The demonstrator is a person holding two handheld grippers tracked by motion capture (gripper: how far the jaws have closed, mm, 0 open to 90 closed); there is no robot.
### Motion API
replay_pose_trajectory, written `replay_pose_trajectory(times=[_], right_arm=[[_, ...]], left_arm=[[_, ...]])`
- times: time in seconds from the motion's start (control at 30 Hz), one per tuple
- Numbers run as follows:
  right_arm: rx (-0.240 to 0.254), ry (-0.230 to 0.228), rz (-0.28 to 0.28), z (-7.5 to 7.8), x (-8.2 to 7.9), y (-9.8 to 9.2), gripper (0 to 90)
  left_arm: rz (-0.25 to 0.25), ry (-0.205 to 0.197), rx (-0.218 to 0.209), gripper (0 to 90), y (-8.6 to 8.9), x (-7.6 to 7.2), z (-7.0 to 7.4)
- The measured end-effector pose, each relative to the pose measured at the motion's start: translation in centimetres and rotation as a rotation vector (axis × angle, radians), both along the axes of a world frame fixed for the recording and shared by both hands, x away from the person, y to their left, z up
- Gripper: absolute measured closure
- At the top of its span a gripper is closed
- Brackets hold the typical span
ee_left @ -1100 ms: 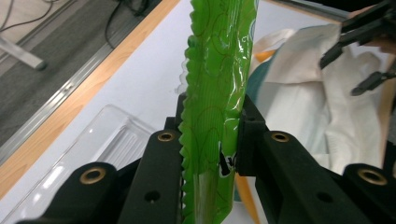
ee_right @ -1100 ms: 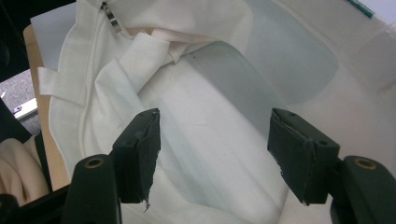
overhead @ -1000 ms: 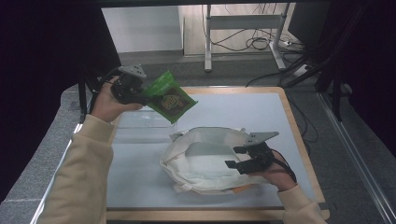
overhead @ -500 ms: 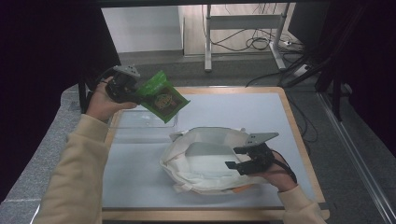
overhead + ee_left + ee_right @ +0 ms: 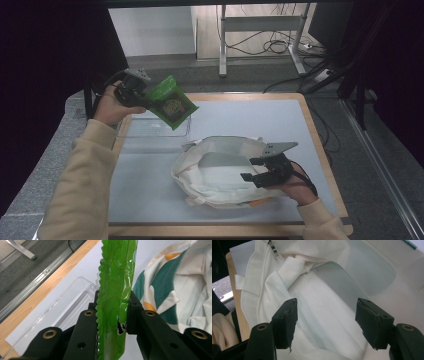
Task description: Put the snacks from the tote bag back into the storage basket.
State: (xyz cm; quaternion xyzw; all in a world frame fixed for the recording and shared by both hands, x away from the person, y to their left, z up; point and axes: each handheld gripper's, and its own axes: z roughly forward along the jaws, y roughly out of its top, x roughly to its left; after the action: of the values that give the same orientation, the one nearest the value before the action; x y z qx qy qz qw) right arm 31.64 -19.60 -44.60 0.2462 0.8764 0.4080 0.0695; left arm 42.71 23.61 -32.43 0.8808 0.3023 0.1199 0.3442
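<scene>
A person stands at a bench (image 5: 300, 130) with a grey mat, holding a claw tool in each hand. In the upper left of the high view, the left claw (image 5: 145, 95) is clamped on a green snack packet (image 5: 172, 102), held in the air above a clear plastic tray (image 5: 155, 131). In the left gripper view the packet (image 5: 115, 290) rises straight up between the two black jaws, which pinch it near its lower, crimped end.

In the lower middle of the high view lies a white cloth tote bag (image 5: 220, 172), its mouth open toward the upper part of the frame. The right claw (image 5: 260, 170) rests at the bag's right rim with its jaws apart. In the right gripper view the jaws stand wide over the white lining of the bag (image 5: 324, 315), gripping nothing that I can make out.

The packet's long axis runs from the claw toward the lower right of the high view, its free end pointing down at the bag.

What could go wrong: the glossy film is pinched near one end only, so it could slip or swing. If the right claw is not holding the rim, the soft mouth may sag and the packet could catch on the edge or land on the mat.
</scene>
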Motion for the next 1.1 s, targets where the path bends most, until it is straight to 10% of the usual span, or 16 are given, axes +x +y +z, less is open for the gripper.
replay_pose_trajectory(times=[1.1], right_arm=[[-0.012, 0.005, -0.001, -0.4, 0.1, 0.3, 34.0]], left_arm=[[0.010, 0.051, 0.069, 76.5, 1.1, 5.0, -2.3]])
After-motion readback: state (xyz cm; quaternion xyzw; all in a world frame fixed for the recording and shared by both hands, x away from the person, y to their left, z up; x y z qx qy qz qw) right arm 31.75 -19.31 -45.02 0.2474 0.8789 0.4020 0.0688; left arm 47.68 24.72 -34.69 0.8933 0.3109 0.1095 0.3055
